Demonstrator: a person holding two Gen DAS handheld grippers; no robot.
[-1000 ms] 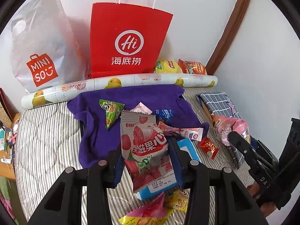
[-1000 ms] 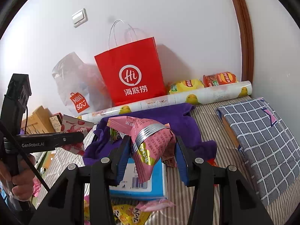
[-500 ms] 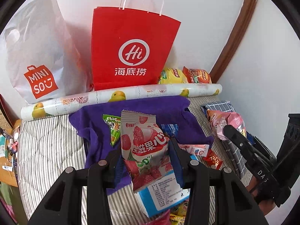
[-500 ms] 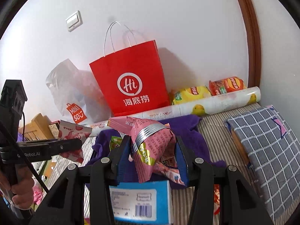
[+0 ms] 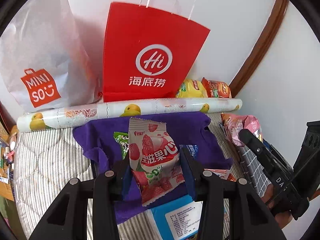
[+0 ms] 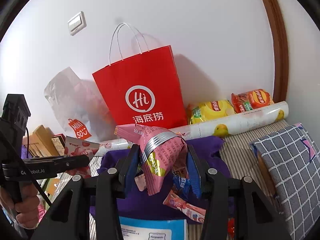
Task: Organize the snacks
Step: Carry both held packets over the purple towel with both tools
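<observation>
My left gripper [image 5: 155, 167] is shut on a strawberry snack packet [image 5: 154, 156], held upright above the purple cloth [image 5: 180, 128]. My right gripper [image 6: 163, 164] is shut on a crumpled pink snack bag [image 6: 160, 152] with a silver band. Each gripper shows in the other's view: the right one [image 5: 260, 150] at the right edge, the left one [image 6: 60, 163] at the left, gripped by a hand. A red paper bag [image 5: 148, 54] with white handles stands against the wall straight ahead. Loose snacks lie on the cloth: a green packet [image 5: 121, 142], a blue packet [image 6: 183, 184] and a pink stick packet [image 6: 184, 205].
A white Miniso plastic bag [image 5: 40, 64] leans left of the red bag. A lemon-print roll [image 5: 128, 110] lies across the bed in front of both. Yellow [image 6: 210, 111] and orange [image 6: 252, 100] chip bags sit behind it. A blue box [image 5: 178, 222] lies near; a checked pillow [image 6: 290, 172] is at the right.
Both grippers have carried their packets forward toward the red bag, which looms larger now. The blue box and loose snacks have slid lower in both views.
</observation>
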